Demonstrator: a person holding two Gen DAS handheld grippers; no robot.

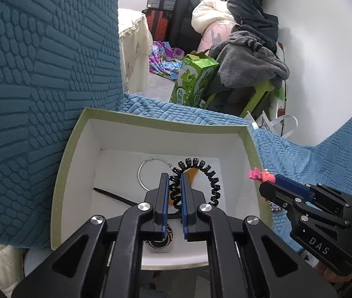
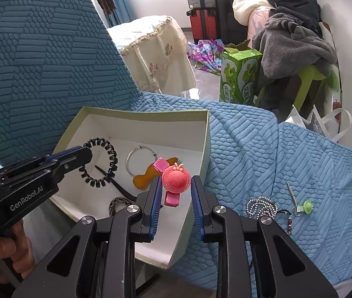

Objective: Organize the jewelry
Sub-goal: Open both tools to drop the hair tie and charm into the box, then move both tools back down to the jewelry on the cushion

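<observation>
Left gripper (image 1: 175, 177) hangs over the green-rimmed box (image 1: 59, 181), fingers clenched on the black spiral hair tie (image 1: 214, 183). On the box floor — silver hoop (image 1: 142, 173), black stick (image 1: 112, 195), amber clip (image 2: 148, 176). Right gripper (image 2: 176, 186), at the box's right wall, grasps the pink hat-shaped hair clip (image 2: 176, 180). Further right, a bead chain (image 2: 260, 206) and green charm (image 2: 307, 206) lie on the blue sofa cover (image 2: 312, 164).

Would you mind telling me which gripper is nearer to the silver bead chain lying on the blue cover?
The right. The right gripper, shut on the pink hat clip, is just left of the bead chain; the left gripper holds the black coil hair tie across the box.
</observation>
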